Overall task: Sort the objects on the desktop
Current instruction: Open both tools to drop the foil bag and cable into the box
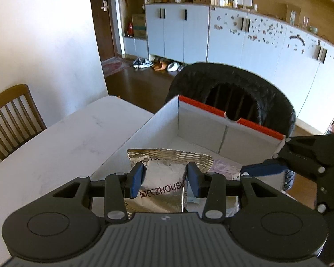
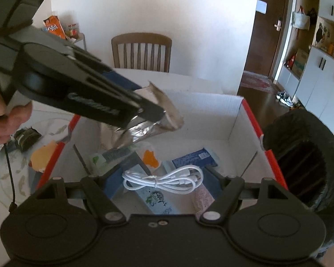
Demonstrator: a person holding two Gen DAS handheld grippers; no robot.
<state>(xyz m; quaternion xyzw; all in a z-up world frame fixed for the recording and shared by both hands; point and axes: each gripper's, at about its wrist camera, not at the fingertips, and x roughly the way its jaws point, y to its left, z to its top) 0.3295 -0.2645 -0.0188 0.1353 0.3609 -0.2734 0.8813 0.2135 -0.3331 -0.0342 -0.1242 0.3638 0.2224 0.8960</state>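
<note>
The silver foil packet [image 1: 164, 178] hangs in the left tool [image 1: 164, 179], pinched across its width between the two blue pads [image 1: 137, 179], its printed face toward the camera and its crimped top edge pointing away, out over the cardboard box [image 1: 202, 131]. In the right wrist view the same packet [image 2: 149, 124] slants down from the left tool [image 2: 144, 111] above the box's near-left part, clear of the things on the box floor, so the drop lies straight below it and the left hand is the one placed to make it. The left tool is set narrow, closed on the packet. The right tool [image 2: 163, 178] stands fairly wide and holds nothing; it hovers low over the box [image 2: 233, 120], with a coiled white cable [image 2: 164, 179] and flat packets lying beneath it between its fingers. The box sits on the white table [image 1: 55, 138], just beside a black-lined bin [image 1: 233, 77].
</note>
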